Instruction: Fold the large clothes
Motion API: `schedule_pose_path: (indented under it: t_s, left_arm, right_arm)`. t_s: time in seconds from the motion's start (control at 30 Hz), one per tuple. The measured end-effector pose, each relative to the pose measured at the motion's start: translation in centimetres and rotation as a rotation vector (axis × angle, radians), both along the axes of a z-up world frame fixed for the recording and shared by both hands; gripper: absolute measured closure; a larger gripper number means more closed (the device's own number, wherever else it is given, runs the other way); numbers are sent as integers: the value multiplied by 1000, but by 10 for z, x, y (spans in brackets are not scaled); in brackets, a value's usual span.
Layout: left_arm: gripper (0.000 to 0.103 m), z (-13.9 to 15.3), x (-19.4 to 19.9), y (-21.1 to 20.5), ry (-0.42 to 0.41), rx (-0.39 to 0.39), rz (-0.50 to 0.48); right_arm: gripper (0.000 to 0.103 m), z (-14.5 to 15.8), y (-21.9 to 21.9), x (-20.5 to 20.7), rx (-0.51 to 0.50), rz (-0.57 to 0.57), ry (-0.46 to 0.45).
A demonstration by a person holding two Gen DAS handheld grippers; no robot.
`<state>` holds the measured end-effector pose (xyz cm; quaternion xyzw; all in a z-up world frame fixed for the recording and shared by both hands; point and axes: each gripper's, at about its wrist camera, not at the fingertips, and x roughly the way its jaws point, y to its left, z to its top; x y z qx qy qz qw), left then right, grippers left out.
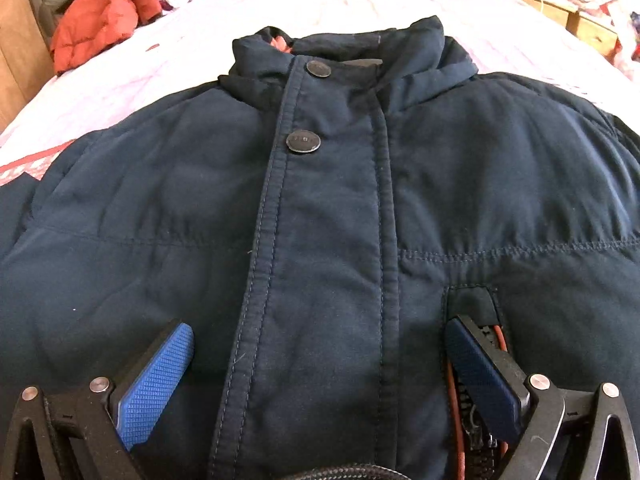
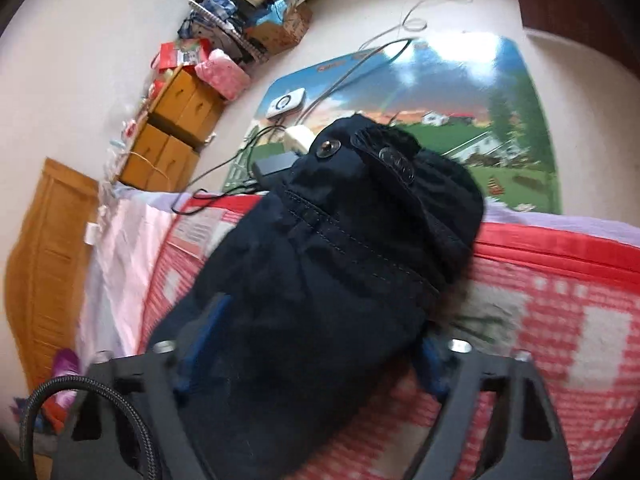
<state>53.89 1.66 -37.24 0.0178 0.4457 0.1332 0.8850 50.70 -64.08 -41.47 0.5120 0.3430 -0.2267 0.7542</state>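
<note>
We see the bed [image 1: 360, 4] carrying a navy padded jacket [image 1: 320, 200], front up and snapped shut, collar away from us. Our left claw [image 1: 318, 340] hovers wide open above its placket. Our right claw [image 2: 316, 344] grips a bunched sleeve [image 2: 320, 260], cuff snaps [image 2: 328, 147] showing.
</note>
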Motion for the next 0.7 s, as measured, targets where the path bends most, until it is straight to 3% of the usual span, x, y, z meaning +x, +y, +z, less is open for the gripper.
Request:
schedule_pose_path:
  t_s: [0.03, 0.1, 0.23, 0.37, 0.43, 0.47, 0.53, 0.6, 0.7]
  left_arm:
    - [0, 0, -1, 0, -2, -1, -3]
    - [0, 0, -1, 0, -2, -3, -6]
    - [0, 1, -3, -1, -5, 0, -8]
    - [0, 3, -1, -6, -7, 29, -12]
    - [0, 5, -1, -7, -3, 36, -16]
    - [0, 6, 0, -8, 44, 81, 10]
    - [0, 10, 1, -7, 55, 73, -2]
    - [4, 20, 0, 0, 53, 31, -10]
    - [4, 61, -21, 24, -46, -65, 14]
  right_arm:
    - [79, 2, 0, 3, -5, 7, 5]
    - [88, 20, 6, 8, -86, 40, 1]
    - [90, 78, 42, 28, -388, 158, 65]
    - [91, 150, 102, 49, -701, 286, 29]
    - [91, 182, 137, 58, -823, 345, -14]
    - [91, 198, 157, 63, -878, 379, -41]
    - [91, 229, 207, 73, -966, 463, -118]
    - [91, 255, 264, 82, -1049, 567, -192]
    - [91, 279, 352, 91, -1142, 719, -299]
